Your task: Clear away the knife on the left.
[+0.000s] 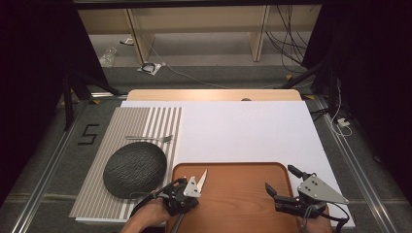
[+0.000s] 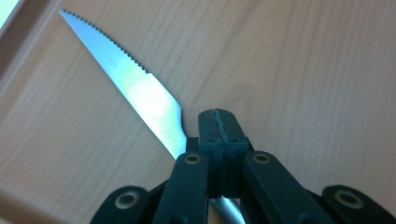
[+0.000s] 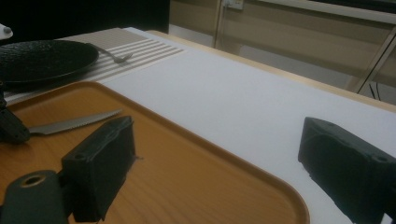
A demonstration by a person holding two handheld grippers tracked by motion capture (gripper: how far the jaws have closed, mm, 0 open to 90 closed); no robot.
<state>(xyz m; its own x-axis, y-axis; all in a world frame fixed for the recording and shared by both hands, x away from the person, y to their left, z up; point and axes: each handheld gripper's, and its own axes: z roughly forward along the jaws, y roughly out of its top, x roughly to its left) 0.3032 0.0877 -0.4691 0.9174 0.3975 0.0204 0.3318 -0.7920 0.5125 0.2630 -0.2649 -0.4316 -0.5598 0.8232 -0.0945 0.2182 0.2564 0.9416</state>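
Note:
A serrated table knife (image 2: 135,84) lies low over the wooden tray (image 1: 233,208), and my left gripper (image 2: 218,126) is shut on it where blade meets handle. From above, the left gripper (image 1: 188,190) is at the tray's left edge with the knife blade (image 1: 202,177) pointing away and slightly right. The right gripper (image 1: 279,178) hovers open over the tray's right side with nothing between its fingers (image 3: 100,168). From the right gripper view the knife (image 3: 74,122) shows at the left over the tray (image 3: 196,168).
A black round plate (image 1: 135,169) sits on a striped placemat (image 1: 97,160) left of the tray, with a fork (image 1: 150,138) just beyond it. A white sheet (image 1: 243,131) covers the table behind the tray. The plate (image 3: 44,58) and fork (image 3: 114,56) also appear far left.

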